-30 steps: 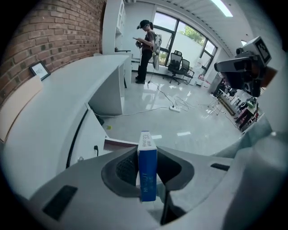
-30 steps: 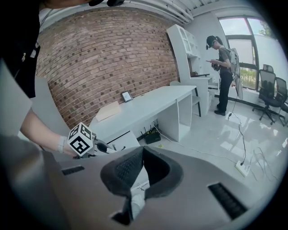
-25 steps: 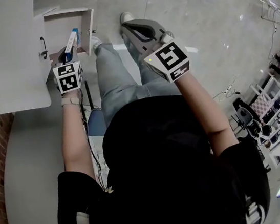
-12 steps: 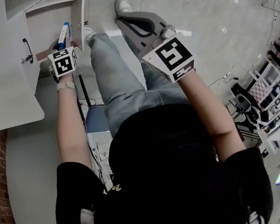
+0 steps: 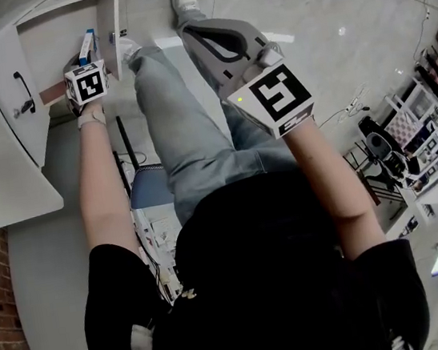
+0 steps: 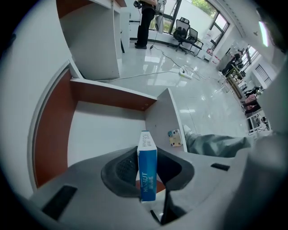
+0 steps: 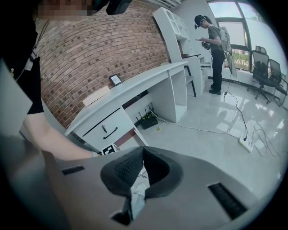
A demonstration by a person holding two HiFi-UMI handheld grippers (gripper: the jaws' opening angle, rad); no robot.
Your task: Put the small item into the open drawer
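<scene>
The left gripper clamps the slim blue-and-white cardboard box upright over the open white drawer with red-brown walls, its bare floor at twelve o'clock. Lower it inside, seemingly clear of the two-o'clock wall, before loosening. The right gripper is closed and empty.

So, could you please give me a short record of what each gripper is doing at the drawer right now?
left gripper: shut on the blue box, gripping it by its flat sides
blue box: upright on its narrow edge, held over the open drawer, not yet released
open drawer: pulled out, white floor showing
right gripper: shut, holding nothing, away from the drawer
</scene>
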